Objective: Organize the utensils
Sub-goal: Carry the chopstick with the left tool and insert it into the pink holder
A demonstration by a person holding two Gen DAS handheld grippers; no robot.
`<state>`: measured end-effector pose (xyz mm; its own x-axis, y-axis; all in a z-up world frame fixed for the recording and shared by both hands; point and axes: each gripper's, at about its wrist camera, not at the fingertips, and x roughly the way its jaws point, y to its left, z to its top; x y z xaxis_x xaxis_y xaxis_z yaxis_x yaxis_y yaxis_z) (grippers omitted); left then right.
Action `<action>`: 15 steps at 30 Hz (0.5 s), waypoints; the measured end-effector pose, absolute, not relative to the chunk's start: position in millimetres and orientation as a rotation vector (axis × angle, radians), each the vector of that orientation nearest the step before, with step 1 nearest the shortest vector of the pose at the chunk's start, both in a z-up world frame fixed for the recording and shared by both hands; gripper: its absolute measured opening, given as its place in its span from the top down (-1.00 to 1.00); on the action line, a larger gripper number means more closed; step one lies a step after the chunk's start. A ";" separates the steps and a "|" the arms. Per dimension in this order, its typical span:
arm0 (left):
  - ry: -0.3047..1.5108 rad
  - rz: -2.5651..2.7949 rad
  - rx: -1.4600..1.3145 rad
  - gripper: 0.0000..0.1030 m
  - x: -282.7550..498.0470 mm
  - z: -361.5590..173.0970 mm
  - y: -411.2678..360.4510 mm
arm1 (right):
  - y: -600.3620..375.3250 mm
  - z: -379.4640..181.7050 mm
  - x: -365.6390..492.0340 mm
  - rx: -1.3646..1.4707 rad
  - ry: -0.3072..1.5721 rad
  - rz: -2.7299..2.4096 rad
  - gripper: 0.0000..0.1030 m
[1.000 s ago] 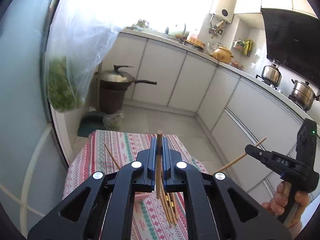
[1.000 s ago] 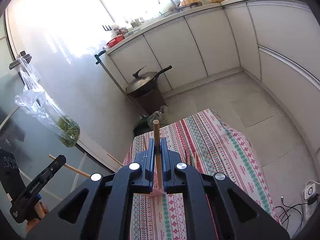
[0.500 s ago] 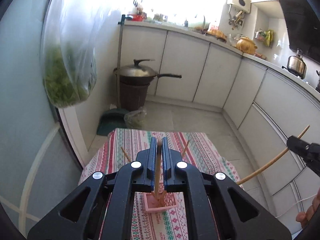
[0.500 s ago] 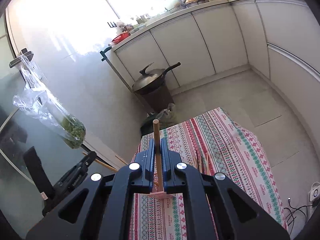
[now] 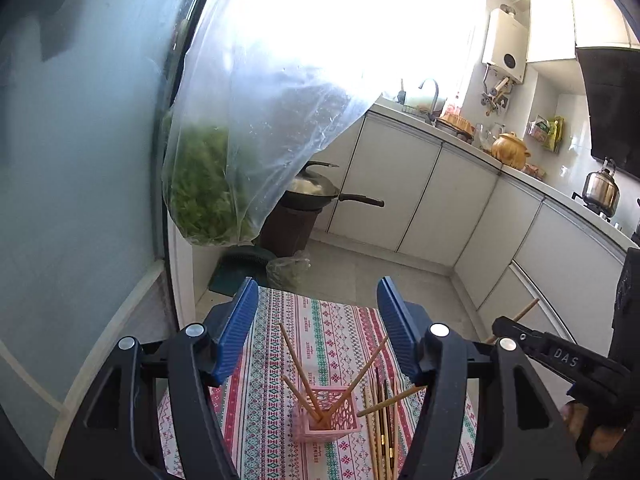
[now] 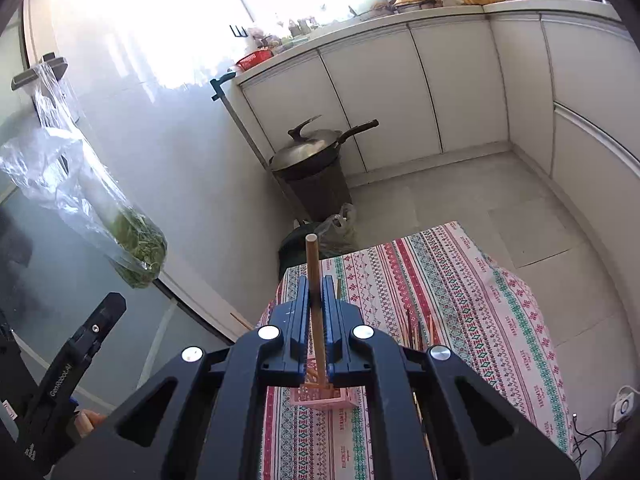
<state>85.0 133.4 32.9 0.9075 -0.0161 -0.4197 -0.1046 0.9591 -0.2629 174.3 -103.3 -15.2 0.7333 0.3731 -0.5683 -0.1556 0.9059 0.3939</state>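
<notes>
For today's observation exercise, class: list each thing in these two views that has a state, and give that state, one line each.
Left tongs: open, holding nothing.
Right tongs: shut on a wooden chopstick, held upright.
Pink holder: upright on the tablecloth, several chopsticks leaning in it.
Loose chopsticks: lying flat beside the holder.
Wok: lidded, sitting on a dark bin.
Plastic bag: hanging, greens inside.

My left gripper [image 5: 316,332] let go: its fingers [image 5: 236,332] spread wide, and the chopstick [image 5: 298,368] I had pinched dropped into the pink holder [image 5: 326,414], leaning among the others there.
</notes>
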 end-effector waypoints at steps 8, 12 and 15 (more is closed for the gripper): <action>0.465 0.064 -0.253 -0.19 91.7 22.9 126.4 | -72.3 -50.2 196.9 0.347 0.716 0.332 0.59; 0.433 0.084 -0.227 -0.30 84.9 28.7 122.8 | -70.2 -38.9 185.9 0.312 0.670 0.322 0.30; 0.402 0.104 -0.211 -0.39 78.4 34.7 119.4 | -72.2 -27.3 172.6 0.274 0.626 0.281 0.30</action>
